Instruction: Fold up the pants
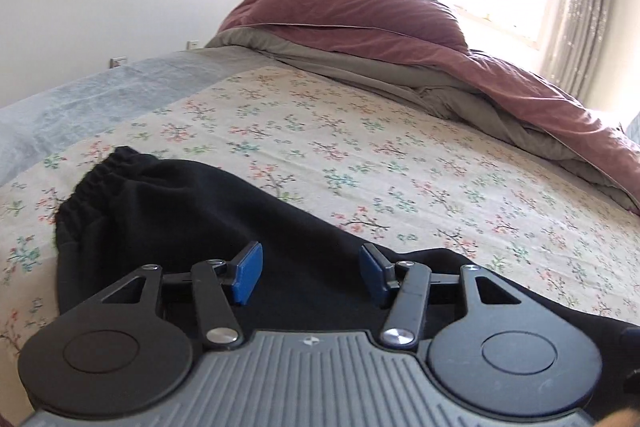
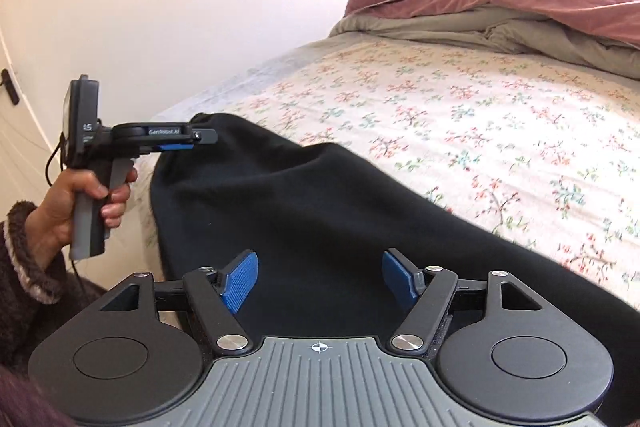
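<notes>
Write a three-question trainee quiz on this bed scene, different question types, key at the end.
1. True or false: the left gripper is clamped on the pants.
2. The pants lie on: A) the sheet B) the duvet C) a chair.
3. Fill in: the pads of the right gripper are coloured ____.

Key: 1 false, its jaws stand open over the cloth. 2 A. 3 blue.

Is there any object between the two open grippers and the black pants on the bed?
Nothing visible. The left gripper and right gripper hang open directly over the black pants; only bare floral sheet surrounds them.
</notes>
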The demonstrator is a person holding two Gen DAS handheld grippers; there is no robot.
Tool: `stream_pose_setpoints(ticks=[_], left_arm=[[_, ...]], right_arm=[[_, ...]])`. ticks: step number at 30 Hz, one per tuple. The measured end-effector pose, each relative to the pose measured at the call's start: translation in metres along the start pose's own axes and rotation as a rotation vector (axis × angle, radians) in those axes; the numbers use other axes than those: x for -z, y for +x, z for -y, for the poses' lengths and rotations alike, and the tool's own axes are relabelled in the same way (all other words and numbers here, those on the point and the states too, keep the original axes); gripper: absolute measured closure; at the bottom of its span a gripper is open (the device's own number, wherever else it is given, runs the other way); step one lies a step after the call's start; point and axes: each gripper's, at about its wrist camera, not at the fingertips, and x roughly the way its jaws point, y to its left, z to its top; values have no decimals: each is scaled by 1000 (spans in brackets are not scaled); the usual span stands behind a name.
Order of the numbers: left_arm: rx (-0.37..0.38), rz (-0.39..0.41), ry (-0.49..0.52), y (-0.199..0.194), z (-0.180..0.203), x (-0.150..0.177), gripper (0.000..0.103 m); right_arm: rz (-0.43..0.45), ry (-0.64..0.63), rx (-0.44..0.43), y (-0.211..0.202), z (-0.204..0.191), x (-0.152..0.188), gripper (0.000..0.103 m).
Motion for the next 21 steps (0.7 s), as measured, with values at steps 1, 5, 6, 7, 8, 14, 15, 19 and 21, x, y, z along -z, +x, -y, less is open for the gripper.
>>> stream_pose_setpoints(ticks=[1, 5, 6, 7, 8, 14, 15, 19, 21], left_arm=[[30, -8, 13, 8, 2, 0, 36], [103, -38, 97, 39, 5, 10, 36], [113, -40, 116, 44, 5, 11, 36], [113, -35, 133, 48, 2, 12, 36], [99, -28, 155, 51, 0, 14, 36], [-88, -29, 39, 57, -49, 14, 63], [-74, -29, 25, 55, -52, 13, 63], [-46, -35, 5, 47, -47, 10, 46], [-18, -33, -19, 42, -42, 8, 37]], right_arm=[[-1, -7, 19, 8, 1, -8, 30], [-32, -12, 36, 42, 6, -36, 30], [-37, -13, 40, 50, 7, -41, 30], [-45, -10, 47, 60, 9, -46, 30], [-53, -2, 51, 70, 10, -50, 30], [-83, 87, 64, 127, 20, -67, 30], [-88, 102, 71, 135, 21, -68, 30], [-99, 169, 79, 158, 30, -73, 30], [-101, 200, 77, 164, 35, -75, 30]])
